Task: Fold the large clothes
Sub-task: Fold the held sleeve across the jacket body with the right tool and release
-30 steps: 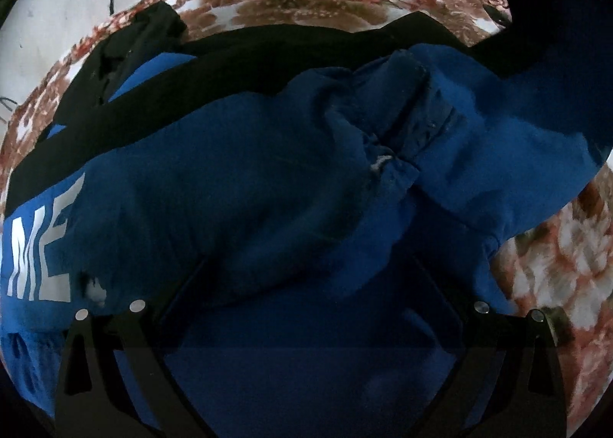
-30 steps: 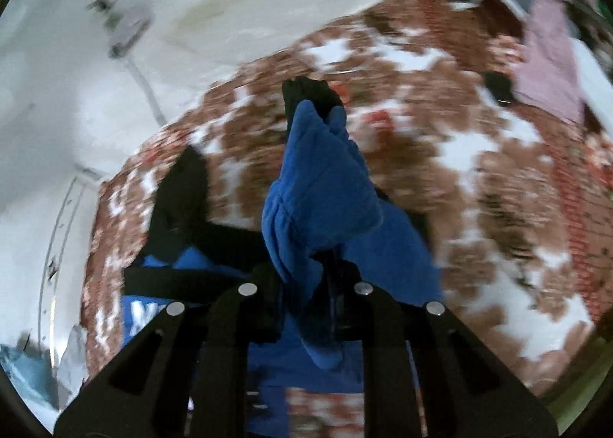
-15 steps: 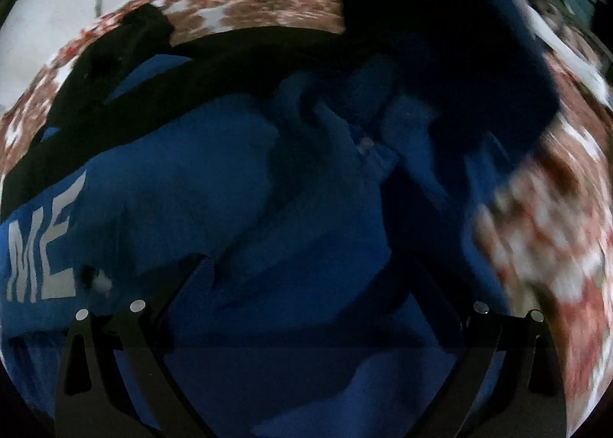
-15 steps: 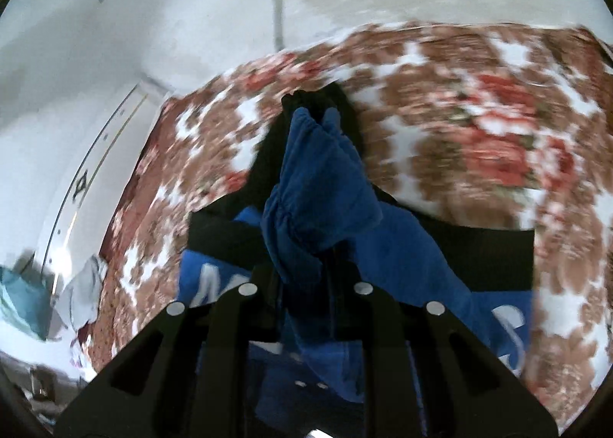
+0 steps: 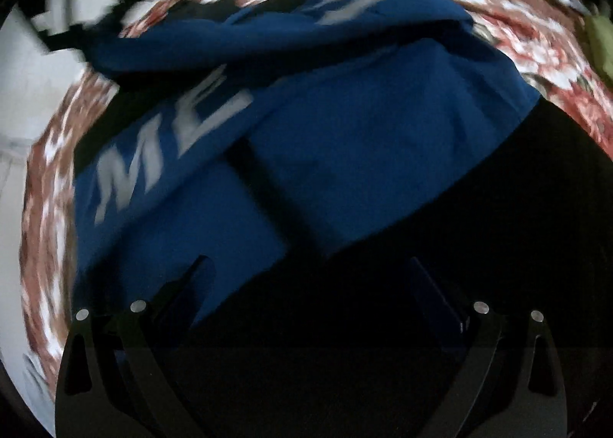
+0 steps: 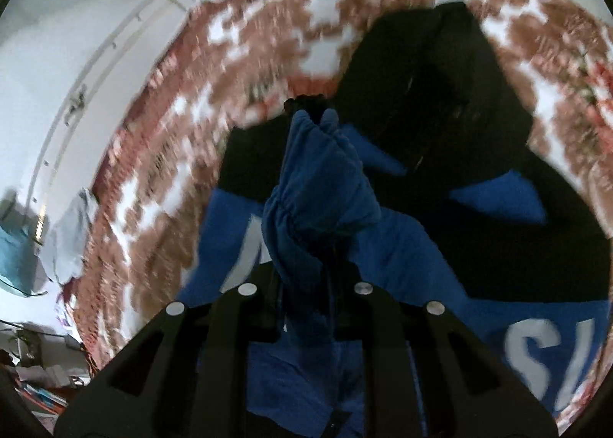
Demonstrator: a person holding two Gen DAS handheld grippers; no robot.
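A floral bedspread (image 6: 161, 177) in brown, red and white covers the surface under both views, and spread across it lies the large blue and black garment (image 5: 345, 154), a top with pale block lettering (image 5: 164, 154) on its blue panel and black sections along its edges. In the left wrist view the garment fills most of the frame, folded over on itself so that a second strip of lettering shows on the upper layer, and a dark, unlit mass covers the lower right of the picture. The left gripper (image 5: 306, 323) hangs over this cloth with its two black fingers set wide apart at the bottom corners of the frame; nothing is pinched between them, so it is released, and whether the tips touch the fabric cannot be told in the dark. In the right wrist view the right gripper (image 6: 306, 277) has its fingers drawn close together and clenched on a bunched blue fold of the garment, most likely a sleeve end (image 6: 318, 177), which stands up out of the jaws above the rest of the top. The black hood-like part (image 6: 433, 93) lies flat on the bedspread beyond it.
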